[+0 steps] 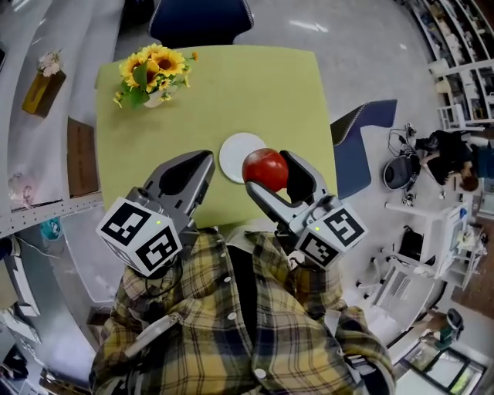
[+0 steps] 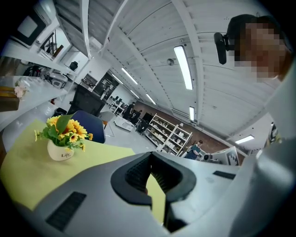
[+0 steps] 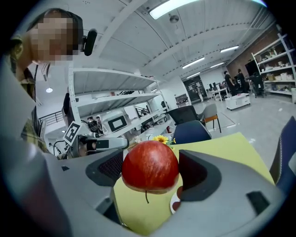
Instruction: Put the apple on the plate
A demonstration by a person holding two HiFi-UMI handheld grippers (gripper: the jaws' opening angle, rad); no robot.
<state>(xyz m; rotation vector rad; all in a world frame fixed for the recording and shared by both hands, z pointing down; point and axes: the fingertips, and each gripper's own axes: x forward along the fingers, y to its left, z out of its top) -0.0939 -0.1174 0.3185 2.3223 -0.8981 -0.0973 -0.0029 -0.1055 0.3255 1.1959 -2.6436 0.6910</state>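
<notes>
My right gripper (image 1: 267,176) is shut on a red apple (image 1: 265,168) and holds it in the air above the yellow-green table (image 1: 255,92). In the head view the apple overlaps the right edge of a small white plate (image 1: 238,156), which lies near the table's front middle. The right gripper view shows the apple (image 3: 150,166) squeezed between both pads, stem hanging down, with a sliver of the plate (image 3: 174,204) below it. My left gripper (image 1: 202,163) hovers left of the plate, shut on nothing; its pads (image 2: 138,173) meet at the tips.
A white vase of sunflowers (image 1: 153,72) stands at the table's far left corner and shows again as the vase (image 2: 61,150) in the left gripper view. A blue chair (image 1: 202,18) is behind the table, another chair (image 1: 356,146) at its right. Shelving (image 1: 35,116) runs along the left.
</notes>
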